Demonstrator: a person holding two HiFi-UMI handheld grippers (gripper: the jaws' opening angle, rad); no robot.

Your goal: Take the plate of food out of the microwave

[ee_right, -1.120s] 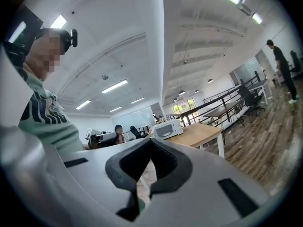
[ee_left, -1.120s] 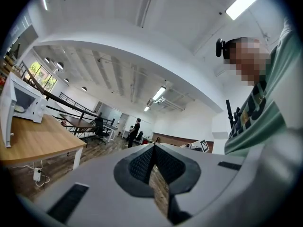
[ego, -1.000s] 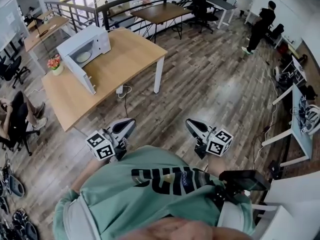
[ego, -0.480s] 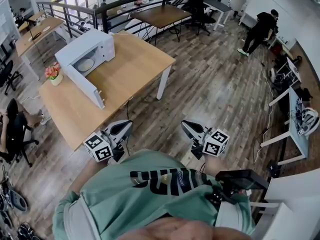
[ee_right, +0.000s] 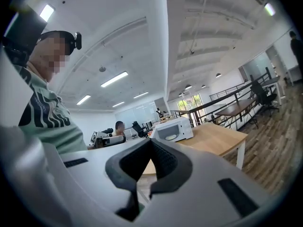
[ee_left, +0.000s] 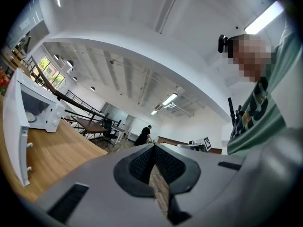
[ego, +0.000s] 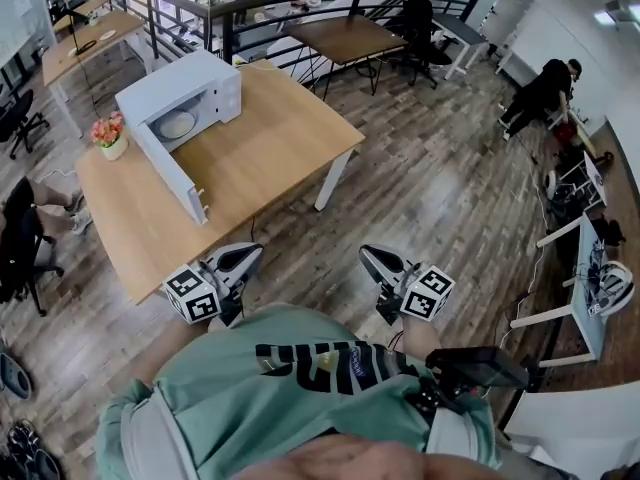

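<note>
Head view: a plate (ego: 177,125) of food sits inside the open microwave (ego: 200,83) on a table (ego: 270,158), well ahead of the left gripper (ego: 250,254) and right gripper (ego: 366,255). Left gripper view: its jaws are pressed together with nothing between them. Right gripper view: its jaws are also together and empty. The plate looks stiff, breakable and slick, probably best pinched at its rim and kept level.

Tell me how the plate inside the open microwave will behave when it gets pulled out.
The plate inside the microwave looks rigid and pale, likely ceramic: stiff, breakable if dropped. Its smooth rim may be slippery to pinch. Being shallow, it could spill its contents if tilted.
</note>
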